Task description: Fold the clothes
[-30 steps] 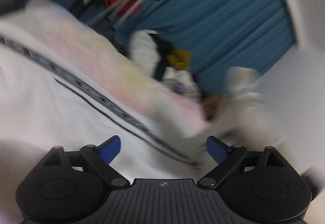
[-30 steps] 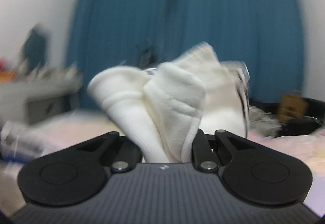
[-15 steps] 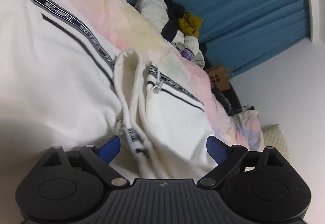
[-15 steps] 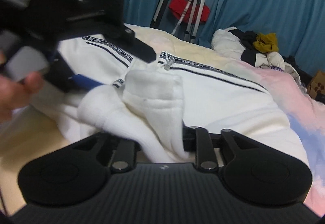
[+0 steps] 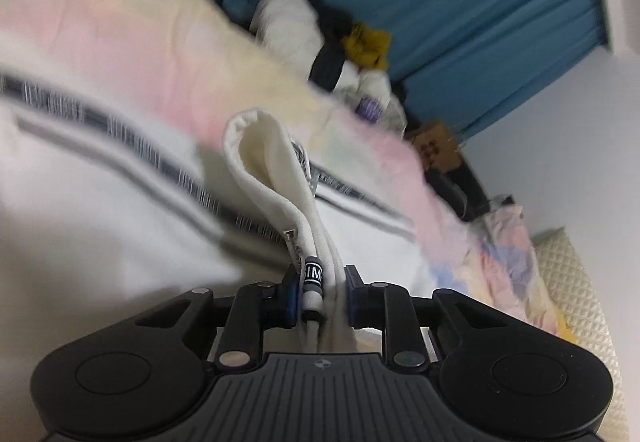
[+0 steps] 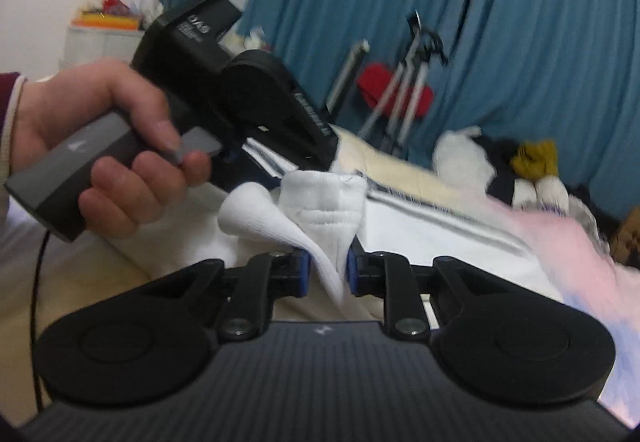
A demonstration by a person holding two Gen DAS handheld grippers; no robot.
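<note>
The bed (image 5: 132,37) is covered with a pastel sheet in pink, pale yellow and light blue patches. A white garment (image 5: 80,209) with black lettered stripes lies spread across it, taking up most of the near side. Farther back, toward the blue curtain, a heap of clothes (image 5: 340,41) sits on the sheet: white, black and mustard-yellow pieces bunched together. In the right wrist view the same garment (image 6: 432,238) and heap (image 6: 504,165) lie well apart.
</note>
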